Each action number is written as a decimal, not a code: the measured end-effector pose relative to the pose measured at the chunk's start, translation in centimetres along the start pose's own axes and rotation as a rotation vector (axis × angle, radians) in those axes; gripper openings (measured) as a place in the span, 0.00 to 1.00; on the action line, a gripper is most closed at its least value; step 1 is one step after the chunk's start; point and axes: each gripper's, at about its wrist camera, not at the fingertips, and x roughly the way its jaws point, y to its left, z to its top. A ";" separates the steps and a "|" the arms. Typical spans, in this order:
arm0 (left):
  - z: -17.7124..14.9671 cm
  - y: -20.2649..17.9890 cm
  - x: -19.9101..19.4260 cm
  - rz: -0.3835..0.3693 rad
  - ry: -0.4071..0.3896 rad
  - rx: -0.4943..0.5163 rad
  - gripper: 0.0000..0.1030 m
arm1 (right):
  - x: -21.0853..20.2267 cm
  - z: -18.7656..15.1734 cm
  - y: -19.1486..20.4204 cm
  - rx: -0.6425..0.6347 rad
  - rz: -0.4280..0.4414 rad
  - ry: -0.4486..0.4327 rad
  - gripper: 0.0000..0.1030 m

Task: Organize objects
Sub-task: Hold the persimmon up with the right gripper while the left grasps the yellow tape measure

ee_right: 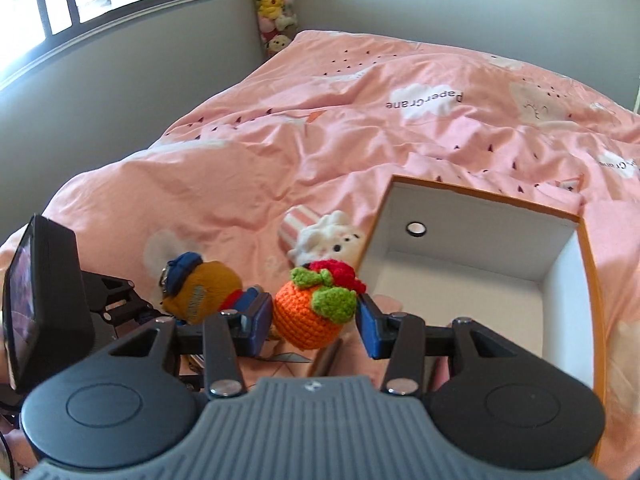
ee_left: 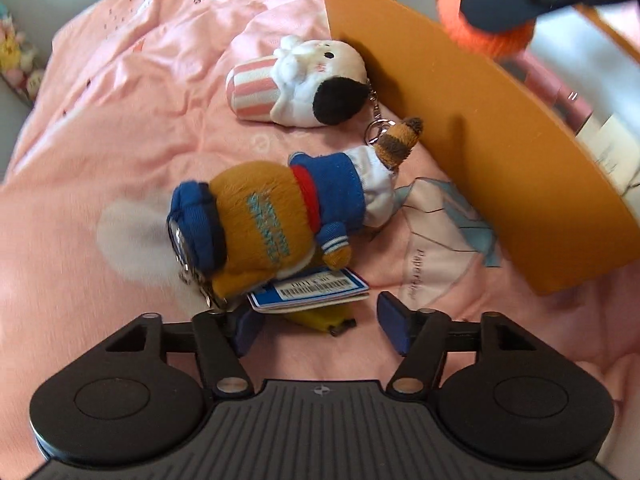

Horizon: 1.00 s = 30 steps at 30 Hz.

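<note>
The left claw (ee_left: 320, 322) hangs over the pink duvet (ee_left: 100, 140) with its jaws spread wide and nothing pressed between the blue pads (ee_left: 394, 326). Just beyond them, slightly to the left, lies the brown plush keychain in a blue cap and blue sweater (ee_left: 276, 216), on its side with its head towards the claw's left pad. Its barcoded paper tag (ee_left: 312, 290) sticks out from beneath it towards the gap between the pads, and a small yellow thing (ee_left: 316, 318) shows under the tag; what it is cannot be told. The plush's metal clasp lies right at the left pad, but whether they touch is unclear.

Farther off, a white plush with a pink-striped cup and a black ear (ee_left: 300, 84) lies against the outer wall of the orange box (ee_left: 460, 128), its key ring beside the brown plush's striped tail.

The right claw (ee_right: 314, 318) is clenched on a crocheted orange ball with green leaves and a red top (ee_right: 310, 312), one pad on each side of it. The ball is held above the duvet, just left of the near corner of the box, whose white inside (ee_right: 472, 276) lies open to the right. The white plush shows beyond the ball and the brown plush to its left.
</note>
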 end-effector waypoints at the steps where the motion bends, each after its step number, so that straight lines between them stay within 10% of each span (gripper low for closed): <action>1: 0.2 -0.3 0.4 0.017 0.007 0.020 0.74 | -0.1 0.0 -0.3 0.007 -0.002 -0.004 0.46; 12: 0.6 -0.8 2.3 0.098 -0.003 0.056 0.69 | 0.5 -1.3 -3.3 0.072 -0.006 0.011 0.46; 30: 0.0 -1.6 -2.9 -0.018 -0.156 -0.063 0.63 | -1.5 -2.8 -6.1 0.114 -0.073 -0.016 0.46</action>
